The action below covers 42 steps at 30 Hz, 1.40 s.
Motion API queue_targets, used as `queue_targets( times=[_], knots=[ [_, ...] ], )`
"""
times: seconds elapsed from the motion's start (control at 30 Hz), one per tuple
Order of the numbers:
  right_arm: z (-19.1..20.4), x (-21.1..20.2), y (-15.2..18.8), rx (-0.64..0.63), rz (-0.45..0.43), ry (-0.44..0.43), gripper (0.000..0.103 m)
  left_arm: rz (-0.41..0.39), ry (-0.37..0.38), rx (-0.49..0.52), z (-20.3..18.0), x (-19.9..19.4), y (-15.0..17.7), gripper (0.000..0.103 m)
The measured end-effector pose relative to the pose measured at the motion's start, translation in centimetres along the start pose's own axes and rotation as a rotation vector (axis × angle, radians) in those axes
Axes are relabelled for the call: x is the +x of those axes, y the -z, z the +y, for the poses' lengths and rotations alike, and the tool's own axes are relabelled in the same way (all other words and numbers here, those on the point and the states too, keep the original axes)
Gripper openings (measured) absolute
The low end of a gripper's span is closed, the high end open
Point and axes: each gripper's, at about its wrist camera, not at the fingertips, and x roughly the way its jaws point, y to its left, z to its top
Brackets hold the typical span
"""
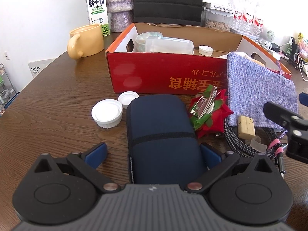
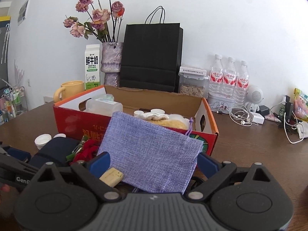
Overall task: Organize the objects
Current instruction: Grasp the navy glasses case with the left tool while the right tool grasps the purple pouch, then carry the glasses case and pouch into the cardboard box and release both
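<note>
- Left gripper (image 1: 153, 155): jaws spread wide on either side of a navy zip case (image 1: 161, 134). The blue pad on its right side sits against the case; the other pad stands clear of it, so nothing is clamped.
- Navy zip case: lies flat on the brown wooden table (image 1: 57, 105), just in front of the red cardboard box (image 1: 154, 71).
- Right gripper (image 2: 152, 163): jaws near their widest, flanking a purple cloth pouch (image 2: 152, 154). Whether the pads touch the cloth cannot be told.
- Purple cloth pouch: leans against the front wall of the box, drawstring end uppermost, lower end on the table.
- Cork block (image 1: 246, 127): rests at the pouch's lower edge, beside a coil of braided cable (image 1: 236, 140).
- Red fabric flower with metal clip (image 1: 207, 109): lies between the case and the pouch.
- Two white round lids (image 1: 106, 113): side by side on the table, left of the case.
- Box contents: clear plastic container (image 1: 169, 45) on its side, small white cap (image 1: 205, 50).
- Behind the box: yellow mug (image 1: 86, 40), milk carton (image 1: 97, 7), black paper bag (image 2: 152, 55), vase of dried roses (image 2: 111, 61), three water bottles (image 2: 230, 77).
</note>
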Motion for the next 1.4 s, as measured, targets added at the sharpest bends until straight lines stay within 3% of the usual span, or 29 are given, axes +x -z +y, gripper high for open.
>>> queue_targets(
  times=[0.2, 0.3, 0.57, 0.63, 0.73, 0.87, 1.4],
  knots=[
    [-1.1, 3.6, -0.5, 0.127, 0.114, 0.013, 0.103, -0.002, 0.002, 0.002, 0.0, 0.0, 0.0, 0.103],
    [-0.8, 4.9, -0.2, 0.118, 0.147, 0.019, 0.101, -0.005, 0.004, 0.002, 0.0, 0.0, 0.1, 0.103],
    [1.1, 2.9, 0.6, 0.007, 0.075, 0.013, 0.031, -0.007, 0.005, 0.005, 0.1, 0.0, 0.2, 0.103],
    [1.0, 2.2, 0.5, 0.024, 0.052, -0.018, 0.015, -0.008, 0.011, 0.009, 0.0, -0.2, 0.2, 0.098],
    [0.8, 1.0, 0.4, 0.041, 0.009, -0.023, 0.012, -0.017, 0.033, 0.026, -0.3, -0.9, 0.3, 0.077],
    [0.3, -0.6, 0.0, 0.082, -0.036, -0.047, 0.009, -0.024, 0.048, 0.021, -0.2, -1.8, 0.4, 0.069],
    [1.2, -5.8, -1.7, 0.112, -0.115, -0.11, 0.009, -0.157, 0.065, 0.036, 0.9, -7.5, 0.4, 0.065]
  ],
)
